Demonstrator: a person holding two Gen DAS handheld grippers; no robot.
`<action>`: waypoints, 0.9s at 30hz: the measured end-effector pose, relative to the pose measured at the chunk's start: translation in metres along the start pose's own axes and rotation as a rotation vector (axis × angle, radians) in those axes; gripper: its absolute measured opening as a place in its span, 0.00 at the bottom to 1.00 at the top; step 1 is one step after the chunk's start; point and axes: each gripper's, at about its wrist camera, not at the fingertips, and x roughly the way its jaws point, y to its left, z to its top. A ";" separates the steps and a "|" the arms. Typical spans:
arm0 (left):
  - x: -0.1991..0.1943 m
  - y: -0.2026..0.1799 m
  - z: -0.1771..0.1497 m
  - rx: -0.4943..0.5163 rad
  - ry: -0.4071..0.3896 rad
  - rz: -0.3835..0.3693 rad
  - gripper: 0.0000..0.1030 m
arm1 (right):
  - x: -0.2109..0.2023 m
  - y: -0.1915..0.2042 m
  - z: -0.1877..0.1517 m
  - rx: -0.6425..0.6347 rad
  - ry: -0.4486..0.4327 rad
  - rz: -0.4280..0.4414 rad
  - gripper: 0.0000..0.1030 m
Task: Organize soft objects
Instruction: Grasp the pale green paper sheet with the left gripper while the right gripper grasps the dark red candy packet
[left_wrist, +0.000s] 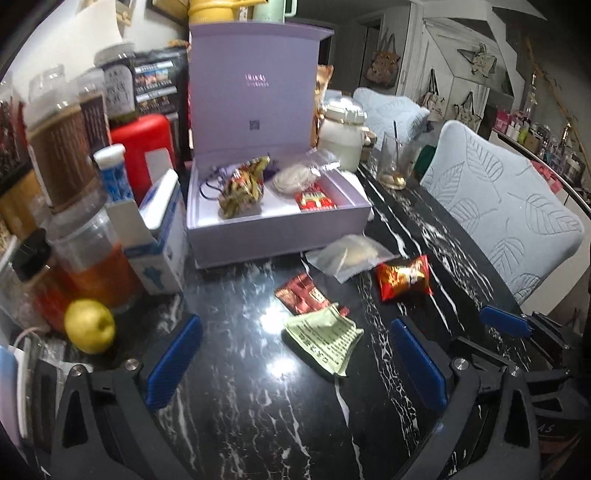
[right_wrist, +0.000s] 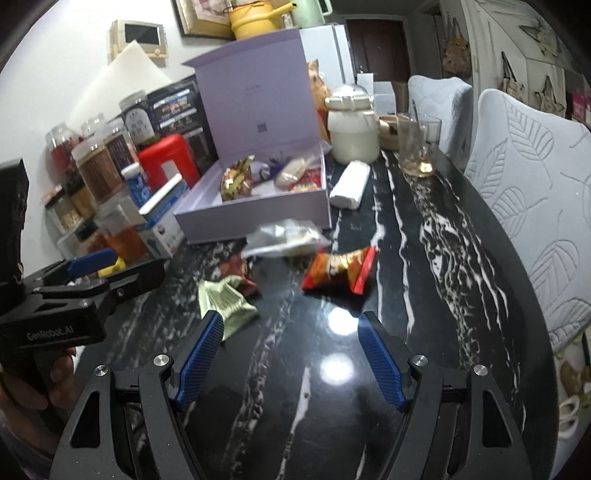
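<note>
Both grippers hang empty over the black marble tabletop (left_wrist: 229, 387). My left gripper (left_wrist: 295, 332) has its blue pads spread wide, nothing between them; just past them lies the green packet (left_wrist: 321, 339), crumpled, with a dark red wrapper (left_wrist: 301, 295) touching its far edge. My right gripper (right_wrist: 290, 328) is also apart and holds nothing; its left pad sits in front of the green packet's near corner in that view, though I cannot tell whether it touches. Ahead of it lies the red snack bag (right_wrist: 338, 273), and beyond that a clear pouch (right_wrist: 284, 236) with something pale inside, close to the front wall of the lilac box (right_wrist: 255, 221).

That box stands open, lid upright, and already holds a gold-and-red wrapped bundle (left_wrist: 242, 190), a pale round thing in clear wrap (left_wrist: 291, 177) and a red packet (left_wrist: 317, 199). Left of the box are jars (left_wrist: 62, 162), a red canister (left_wrist: 144, 147), a blue-and-white carton (left_wrist: 162, 236) and a yellow apple (left_wrist: 88, 325). Right of it stand a white jar (right_wrist: 352, 136) and a glass (right_wrist: 413, 147).
</note>
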 end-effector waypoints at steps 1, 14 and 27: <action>0.004 0.000 -0.002 -0.001 0.011 0.002 1.00 | 0.003 -0.001 -0.002 0.002 0.007 -0.001 0.74; 0.062 -0.015 -0.010 -0.031 0.131 0.009 1.00 | 0.027 -0.028 -0.007 0.048 0.063 -0.007 0.74; 0.094 -0.019 -0.011 0.006 0.181 0.116 0.74 | 0.034 -0.057 0.001 0.104 0.089 -0.013 0.74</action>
